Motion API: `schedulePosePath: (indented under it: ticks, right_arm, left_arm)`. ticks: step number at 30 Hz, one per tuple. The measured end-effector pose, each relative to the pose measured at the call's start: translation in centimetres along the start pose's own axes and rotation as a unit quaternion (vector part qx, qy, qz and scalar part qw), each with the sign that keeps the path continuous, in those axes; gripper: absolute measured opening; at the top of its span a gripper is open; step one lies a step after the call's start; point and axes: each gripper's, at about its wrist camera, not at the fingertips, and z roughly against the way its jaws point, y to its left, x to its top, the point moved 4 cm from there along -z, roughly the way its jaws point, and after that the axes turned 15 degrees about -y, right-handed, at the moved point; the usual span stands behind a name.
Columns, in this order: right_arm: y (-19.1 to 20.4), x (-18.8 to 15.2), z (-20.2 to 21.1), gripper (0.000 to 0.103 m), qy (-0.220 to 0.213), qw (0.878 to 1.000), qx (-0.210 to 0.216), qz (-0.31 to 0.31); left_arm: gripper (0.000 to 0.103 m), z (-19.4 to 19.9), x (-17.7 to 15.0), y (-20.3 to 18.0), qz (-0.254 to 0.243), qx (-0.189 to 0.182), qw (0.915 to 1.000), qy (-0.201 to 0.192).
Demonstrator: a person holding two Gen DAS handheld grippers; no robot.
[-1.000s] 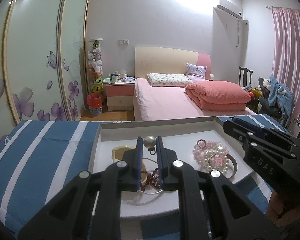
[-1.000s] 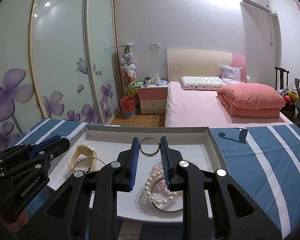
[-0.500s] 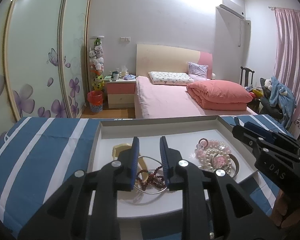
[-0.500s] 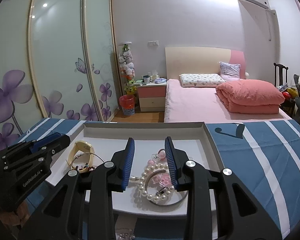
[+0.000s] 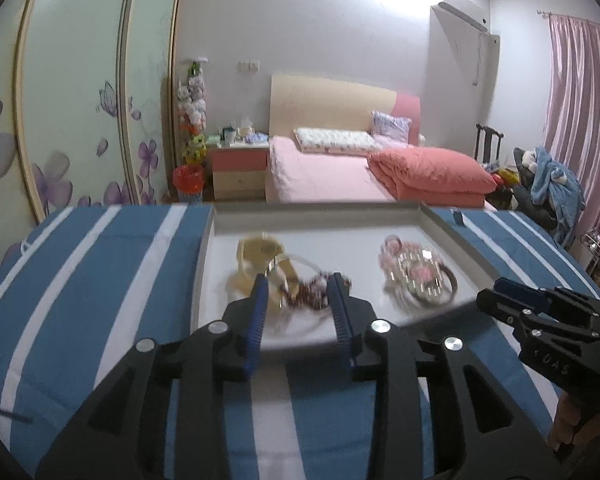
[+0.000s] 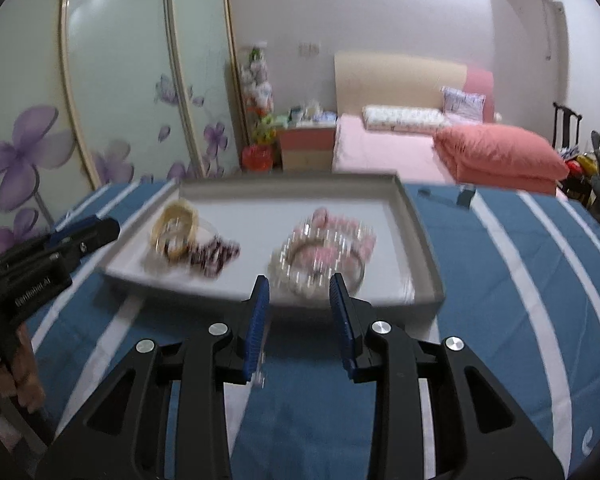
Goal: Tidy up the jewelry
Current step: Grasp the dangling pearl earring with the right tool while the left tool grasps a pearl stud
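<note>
A shallow white tray (image 5: 216, 240) (image 6: 416, 220) lies on a blue-and-white striped cloth. In its left part lie a cream bangle (image 5: 260, 250) (image 6: 176, 222), a thin silver hoop and a dark red bead string (image 5: 312, 296) (image 6: 214, 254). In its right part lie pearl and pink bead bracelets (image 5: 414, 274) (image 6: 324, 248). My left gripper (image 5: 300, 292) is open and empty over the tray's front edge. My right gripper (image 6: 300, 292) is open and empty just in front of the tray. Both views are motion-blurred.
The striped cloth (image 5: 100, 272) (image 6: 520, 280) covers the surface around the tray. A small blue object (image 6: 466, 196) lies on the cloth right of the tray. A bed (image 5: 340, 172), a nightstand and sliding wardrobe doors lie beyond.
Both grippers let go of their pieces, a pearl pendant on the left and a silver ring on the right, opened wider, and pulled back and up from the tray.
</note>
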Motion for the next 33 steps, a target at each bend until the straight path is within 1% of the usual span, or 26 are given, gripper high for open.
schedulePosePath:
  ticks: [2,7,11,18,20,21,22,25,29,33]
  right_arm:
    - [0.0,-0.8,0.3,0.033,0.016,1.0,0.001,0.001]
    - [0.7,-2.4,0.4,0.033,0.052,0.999,0.006,0.005]
    - [1.6,-3.5,-0.5,0.033,0.087,0.996,0.013,0.015]
    - [2.6,-3.8,-2.3,0.033,0.113,0.993,0.014,0.016]
    - [2.9,-4.1,-2.9,0.033,0.128,0.991,0.014,0.021]
    - [3.1,-4.0,-2.9,0.031,0.126,0.992,0.013,0.028]
    - [3.2,-4.0,-2.9,0.017,0.127,0.991,0.009,0.034]
    - [2.7,-4.1,-2.7,0.007,0.127,0.991,0.007,0.028]
    - [0.8,-4.2,-2.0,0.007,0.124,0.992,-0.021,0.009]
    - [-2.4,-4.3,-0.9,0.007,0.12,0.991,-0.061,-0.021]
  left_arm:
    - [0.033,0.5,-0.8,0.4,0.005,0.001,0.9999,0.014]
    - [0.034,1.4,-2.1,1.3,0.021,0.01,0.9993,0.029]
    - [0.034,1.7,-2.5,1.7,0.027,0.013,0.999,0.032]
    - [0.035,1.8,-2.6,1.8,0.027,0.012,0.999,0.033]
    - [0.035,1.9,-2.6,1.6,0.027,0.011,0.999,0.035]
    - [0.035,1.9,-2.6,1.6,0.026,0.011,0.999,0.036]
    - [0.035,2.0,-2.7,1.5,0.026,0.01,0.9989,0.037]
    - [0.036,2.0,-2.7,1.4,0.025,0.008,0.9989,0.039]
    - [0.039,1.9,-2.6,0.6,0.022,-0.001,0.9988,0.045]
    - [0.039,1.5,-3.1,-0.5,0.016,-0.021,0.998,0.057]
